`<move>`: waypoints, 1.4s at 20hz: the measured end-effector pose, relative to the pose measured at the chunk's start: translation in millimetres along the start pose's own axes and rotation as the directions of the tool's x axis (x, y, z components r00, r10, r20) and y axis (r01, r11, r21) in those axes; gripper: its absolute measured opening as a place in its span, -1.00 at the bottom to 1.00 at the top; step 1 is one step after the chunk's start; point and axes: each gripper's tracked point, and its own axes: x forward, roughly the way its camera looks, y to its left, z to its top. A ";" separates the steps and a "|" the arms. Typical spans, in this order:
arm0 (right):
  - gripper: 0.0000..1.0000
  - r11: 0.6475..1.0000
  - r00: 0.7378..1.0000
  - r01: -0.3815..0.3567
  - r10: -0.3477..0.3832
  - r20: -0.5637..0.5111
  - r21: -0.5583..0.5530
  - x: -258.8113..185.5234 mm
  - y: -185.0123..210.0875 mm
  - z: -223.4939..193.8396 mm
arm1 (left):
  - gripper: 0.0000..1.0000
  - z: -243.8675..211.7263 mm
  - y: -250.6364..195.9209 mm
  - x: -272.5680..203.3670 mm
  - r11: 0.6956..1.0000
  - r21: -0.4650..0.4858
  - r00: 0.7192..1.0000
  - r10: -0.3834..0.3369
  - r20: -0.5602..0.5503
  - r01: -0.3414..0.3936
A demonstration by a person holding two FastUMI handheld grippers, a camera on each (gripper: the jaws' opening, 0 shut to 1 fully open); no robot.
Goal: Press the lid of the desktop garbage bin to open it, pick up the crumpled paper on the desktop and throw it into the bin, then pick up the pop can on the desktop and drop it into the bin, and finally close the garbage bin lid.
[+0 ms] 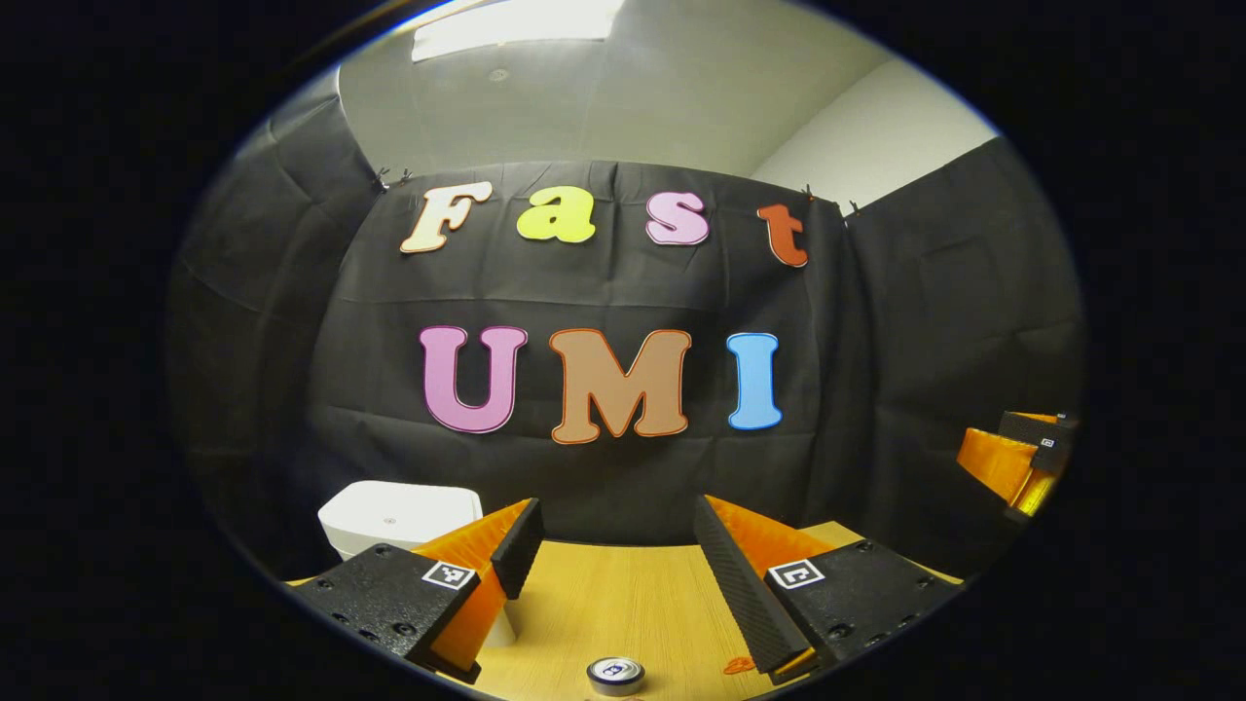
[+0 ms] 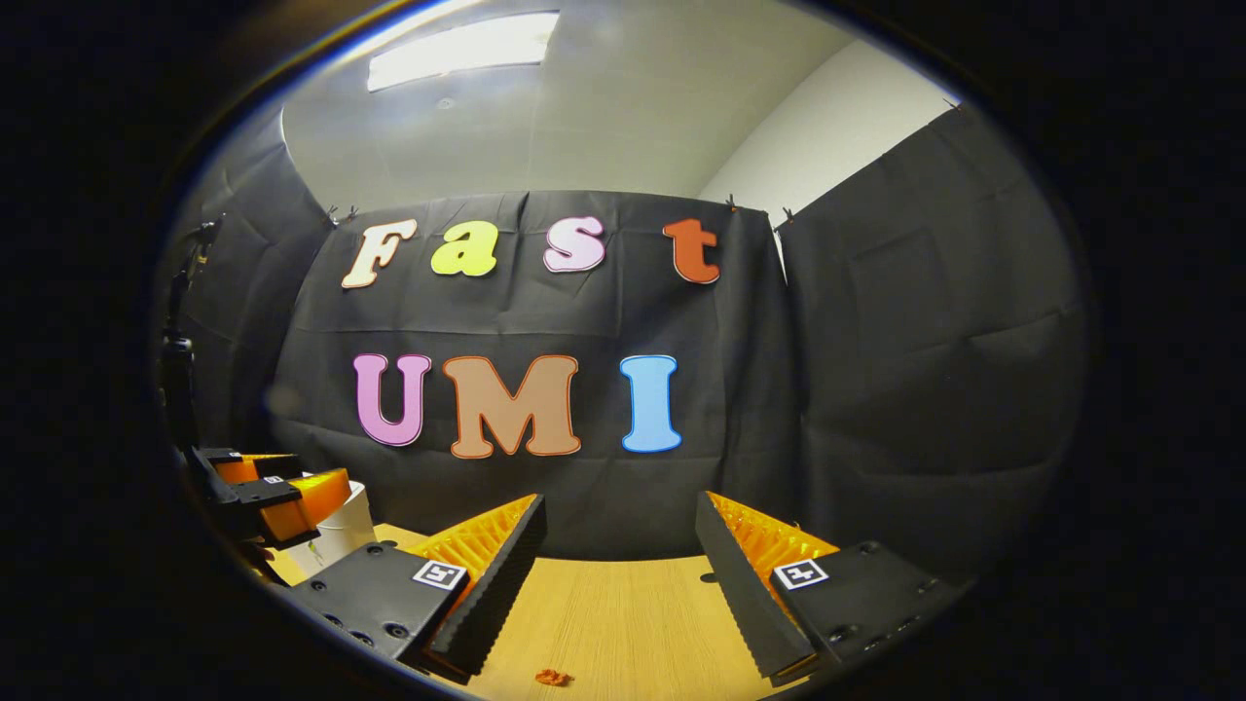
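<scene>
Both tools, left (image 1: 608,545) & right (image 2: 618,555), hang spread over the bench (image 1: 623,604), gripping nothing. Bin (image 1: 399,516) sits far left w/ lid down; can (image 1: 615,674) stands near edge; paper (image 2: 553,677) lies loose. Looks like nothing's done yet: lid press comes first.

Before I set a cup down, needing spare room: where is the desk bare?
Bare wood lies between the open left gripper fingers, from the booth wall forward to the pop can. It is crowded left, by the white bin.

A wooden table (image 1: 623,594) stands under a ceiling light (image 2: 458,49).
</scene>
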 end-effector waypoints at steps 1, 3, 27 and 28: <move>0.96 1.000 1.000 0.001 -0.001 0.000 0.000 0.3 -1.2 0.7 | 0.86 0.9 -0.1 -0.3 1.000 0.003 1.000 0.000 0.001 0.000; 0.96 1.000 1.000 0.001 -0.001 -0.001 0.003 -0.5 -2.5 0.6 | 0.86 2.5 0.1 -1.5 1.000 0.007 1.000 0.001 0.003 -0.001; 0.96 1.000 1.000 -0.013 0.013 0.014 0.004 -6.6 0.5 6.2 | 0.31 13.2 10.2 -8.5 0.999 0.046 0.999 0.025 0.023 -0.026; 0.96 1.000 1.000 -0.012 0.012 0.015 0.004 -6.0 0.8 6.4 | 0.15 12.7 10.2 -9.0 0.998 0.047 0.999 0.028 0.024 -0.029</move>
